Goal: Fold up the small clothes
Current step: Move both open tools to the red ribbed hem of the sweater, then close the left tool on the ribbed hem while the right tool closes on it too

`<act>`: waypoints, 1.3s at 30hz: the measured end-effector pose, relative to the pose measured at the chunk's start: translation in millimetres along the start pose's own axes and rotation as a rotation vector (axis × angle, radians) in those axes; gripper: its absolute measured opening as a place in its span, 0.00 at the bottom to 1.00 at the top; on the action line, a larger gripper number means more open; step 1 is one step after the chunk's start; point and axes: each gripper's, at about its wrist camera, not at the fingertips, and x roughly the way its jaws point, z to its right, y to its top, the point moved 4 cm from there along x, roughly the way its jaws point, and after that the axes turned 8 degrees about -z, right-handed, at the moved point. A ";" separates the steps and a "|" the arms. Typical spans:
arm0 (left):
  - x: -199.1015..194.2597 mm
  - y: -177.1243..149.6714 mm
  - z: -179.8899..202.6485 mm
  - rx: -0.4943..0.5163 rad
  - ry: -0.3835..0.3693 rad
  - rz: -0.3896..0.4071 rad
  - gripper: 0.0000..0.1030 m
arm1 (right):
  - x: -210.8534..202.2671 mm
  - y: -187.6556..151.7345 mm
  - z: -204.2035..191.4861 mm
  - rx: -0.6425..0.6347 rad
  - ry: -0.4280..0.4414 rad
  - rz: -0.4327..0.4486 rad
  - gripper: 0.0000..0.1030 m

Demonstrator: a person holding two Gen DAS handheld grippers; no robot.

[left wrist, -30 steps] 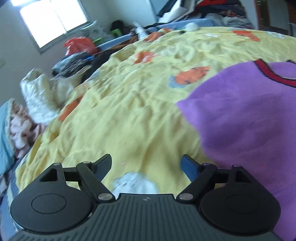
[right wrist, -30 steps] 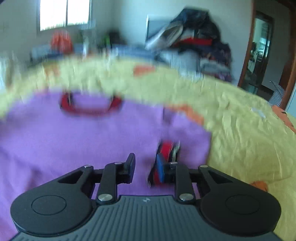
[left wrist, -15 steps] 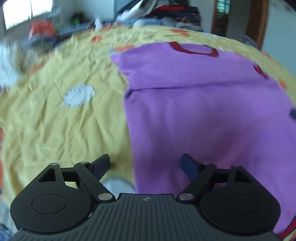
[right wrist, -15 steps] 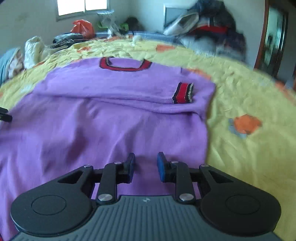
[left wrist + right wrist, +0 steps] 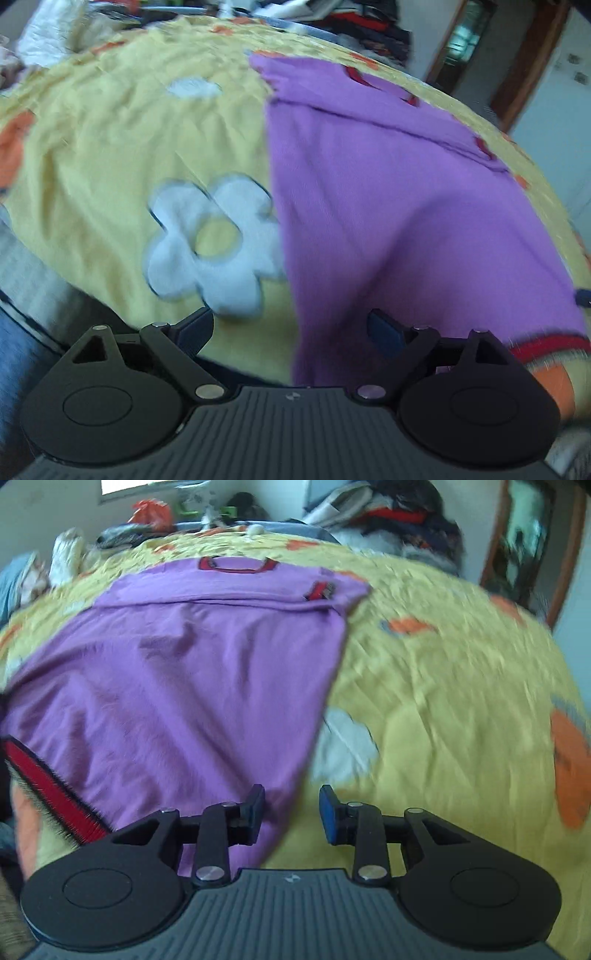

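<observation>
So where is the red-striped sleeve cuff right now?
In the right wrist view the sleeve cuff lies folded onto the purple sweater, at its upper right near the red collar, on the yellow bedspread.

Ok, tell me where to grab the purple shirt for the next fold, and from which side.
Take the purple shirt at its two near hem corners, coming in from the near edge of the yellow bedspread. It lies flat with sleeves already folded in and collar far away. The left gripper and right gripper, jaws opening with nothing pinched, each sit over a side edge near the red hem band.
</observation>
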 end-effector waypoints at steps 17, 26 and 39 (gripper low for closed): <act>23.4 -39.4 -27.7 -0.060 -0.306 0.061 0.83 | -24.0 -46.0 17.8 0.286 0.330 -0.020 0.30; 32.8 -49.7 -33.1 -0.105 -0.515 0.067 0.13 | -23.3 -56.5 24.1 0.407 0.460 -0.015 0.31; -7.8 -49.6 -36.1 -0.182 -0.574 0.100 0.03 | -22.5 -59.9 35.6 0.537 0.541 0.013 0.66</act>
